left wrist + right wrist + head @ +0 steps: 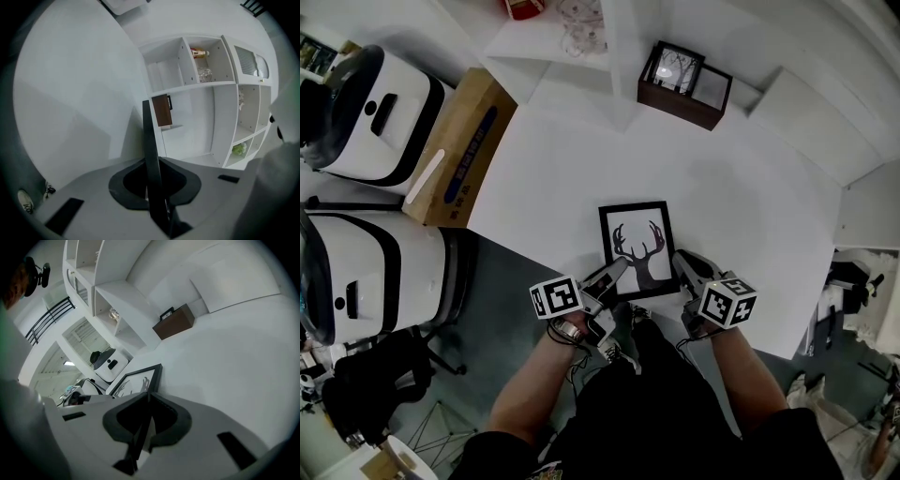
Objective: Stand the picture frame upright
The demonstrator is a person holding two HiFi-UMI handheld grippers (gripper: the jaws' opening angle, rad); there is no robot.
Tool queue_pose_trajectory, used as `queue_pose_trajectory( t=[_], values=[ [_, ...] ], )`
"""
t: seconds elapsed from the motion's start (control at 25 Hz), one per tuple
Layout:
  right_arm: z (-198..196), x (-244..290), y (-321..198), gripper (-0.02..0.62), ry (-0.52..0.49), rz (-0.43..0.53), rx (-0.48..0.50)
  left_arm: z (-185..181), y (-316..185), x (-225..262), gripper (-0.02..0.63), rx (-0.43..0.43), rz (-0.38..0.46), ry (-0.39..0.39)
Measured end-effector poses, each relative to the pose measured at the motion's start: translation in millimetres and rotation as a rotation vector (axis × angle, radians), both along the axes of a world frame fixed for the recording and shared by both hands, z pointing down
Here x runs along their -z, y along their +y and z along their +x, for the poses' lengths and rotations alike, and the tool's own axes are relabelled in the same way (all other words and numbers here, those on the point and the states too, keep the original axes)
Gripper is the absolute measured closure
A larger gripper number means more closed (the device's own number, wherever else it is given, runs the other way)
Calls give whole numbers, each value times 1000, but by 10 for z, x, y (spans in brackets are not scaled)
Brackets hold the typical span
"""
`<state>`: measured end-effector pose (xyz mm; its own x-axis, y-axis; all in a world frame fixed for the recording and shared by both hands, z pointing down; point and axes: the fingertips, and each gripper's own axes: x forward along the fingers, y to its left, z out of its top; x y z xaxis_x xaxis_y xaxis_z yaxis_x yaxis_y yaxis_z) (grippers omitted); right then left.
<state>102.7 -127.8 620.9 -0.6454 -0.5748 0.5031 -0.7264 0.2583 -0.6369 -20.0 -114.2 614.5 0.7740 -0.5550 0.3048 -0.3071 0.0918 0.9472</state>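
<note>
The picture frame, black-edged with an antlered deer print, lies face up on the white surface, close to the edge where the person stands. Whether its near side is raised off the surface cannot be told.

The left hand-held gripper meets the frame at its near left corner. Its own view shows the jaws closed onto the frame's thin black edge, which runs straight up between the pads. The right hand-held gripper meets the frame at its near right side. Its own view shows the jaws likewise clamped on the frame's edge, with the glazed print slanting away beyond the pads.

Beyond the frame, at the far side of the surface, a dark brown box holds a smaller framed picture. Behind that box are white open shelves.

Left of the frame, off the surface, a cardboard box stands beside two white machines, one further from the person than the other.
</note>
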Motion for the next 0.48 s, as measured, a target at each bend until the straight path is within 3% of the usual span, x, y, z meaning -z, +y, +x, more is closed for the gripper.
queue_pose_trajectory(
  t=[0.24, 0.36, 0.48],
  values=[
    [-113, 59, 23, 578, -62, 3, 24, -20, 27, 135, 572, -37, 87, 37],
    [-144, 116, -5, 574, -102, 9, 17, -58, 81, 192, 572, -20, 89, 70],
    [-150, 186, -35, 488, -152, 6, 12, -136, 110, 282, 572, 33, 91, 123]
  ],
)
